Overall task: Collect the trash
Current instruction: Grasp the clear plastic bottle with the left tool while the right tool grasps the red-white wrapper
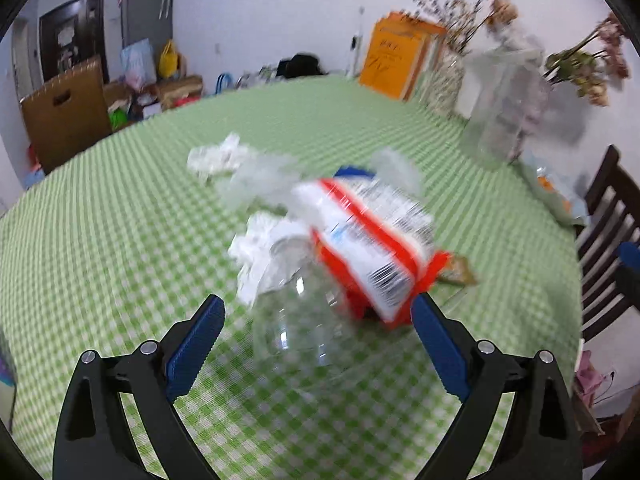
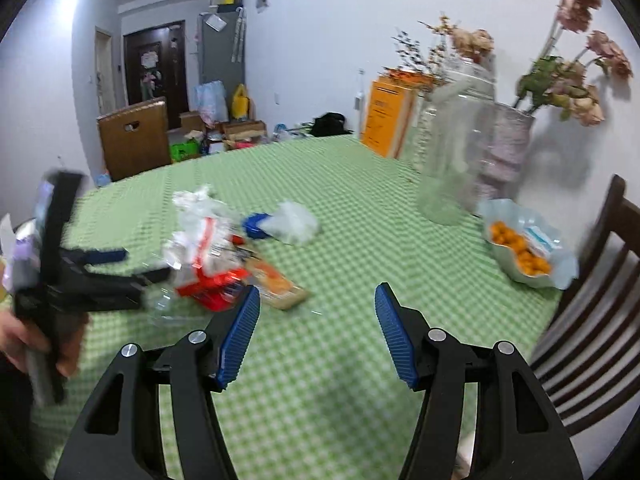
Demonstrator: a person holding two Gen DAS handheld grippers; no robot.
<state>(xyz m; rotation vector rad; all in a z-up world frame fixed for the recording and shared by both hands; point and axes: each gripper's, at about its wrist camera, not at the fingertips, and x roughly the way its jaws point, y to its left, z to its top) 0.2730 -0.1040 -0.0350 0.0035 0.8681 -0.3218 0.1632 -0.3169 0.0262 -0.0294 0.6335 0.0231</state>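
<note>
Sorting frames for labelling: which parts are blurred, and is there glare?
Left wrist view: red-and-white plastic wrapper and clear plastic bottle smeared by motion. Right wrist view: left tool streaked, green checked tablecloth soft; ceiling glare top left.

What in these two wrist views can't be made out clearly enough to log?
- Print on the red-and-white wrapper: left wrist view, motion blur.
- Clear plastic container: left wrist view, blurred and see-through, so its outline is uncertain.
- Left gripper: right wrist view, smeared; its fingertips merge with the trash pile.
- White packet in the snack bowl: right wrist view, too small.
</note>
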